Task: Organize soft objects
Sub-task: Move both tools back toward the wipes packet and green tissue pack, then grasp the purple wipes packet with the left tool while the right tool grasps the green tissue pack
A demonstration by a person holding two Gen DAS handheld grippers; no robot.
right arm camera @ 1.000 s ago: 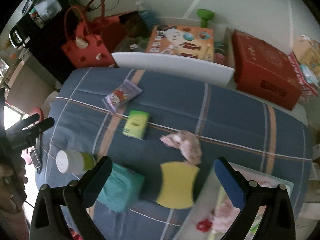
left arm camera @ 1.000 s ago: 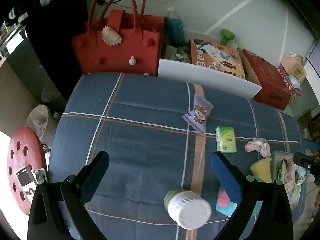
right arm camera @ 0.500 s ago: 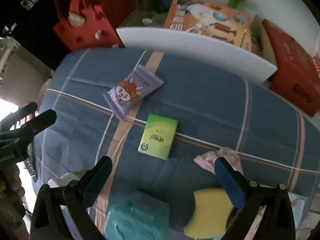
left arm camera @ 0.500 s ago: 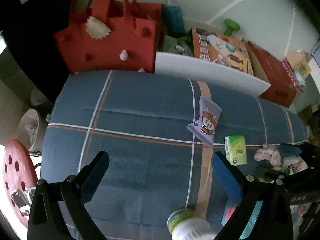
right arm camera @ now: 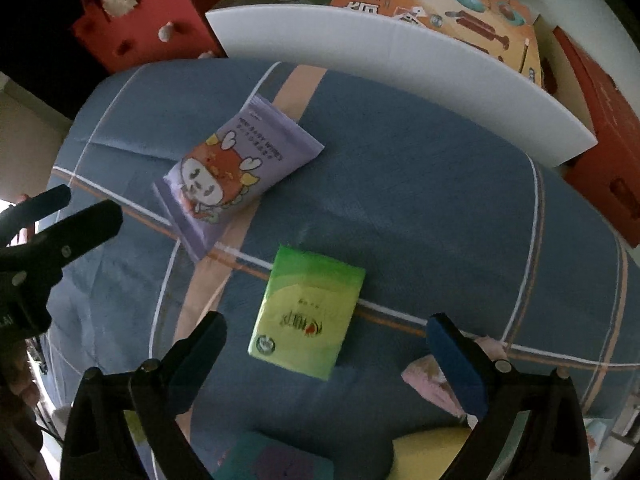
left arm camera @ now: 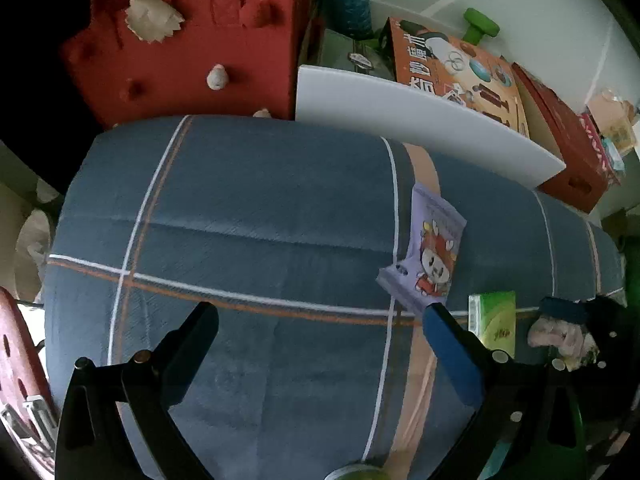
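A green tissue pack [right arm camera: 308,312] lies flat on the blue plaid cloth [right arm camera: 420,208], between the tips of my open, empty right gripper [right arm camera: 324,328], which hovers just above it. A purple wipes pack [right arm camera: 236,172] lies beyond it to the left. A pink cloth [right arm camera: 428,380] lies by the right finger, and a yellow sponge [right arm camera: 432,452] and a teal pack [right arm camera: 276,460] sit at the bottom edge. My left gripper [left arm camera: 320,320] is open and empty over bare cloth; the wipes pack [left arm camera: 432,256], tissue pack [left arm camera: 494,320] and pink cloth [left arm camera: 560,338] lie to its right.
A white board [left arm camera: 420,128] stands along the far edge of the cloth. Behind it are a red felt bag [left arm camera: 192,52], an orange box [left arm camera: 456,64] and a red box [left arm camera: 568,148]. A green-lidded jar [left arm camera: 356,474] shows at the bottom. A red stool [left arm camera: 16,364] stands left.
Both grippers moved forward and lower over the cloth. The right one now has the green tissue pack between its tips; the sponge and teal pack slid to the frame bottom.
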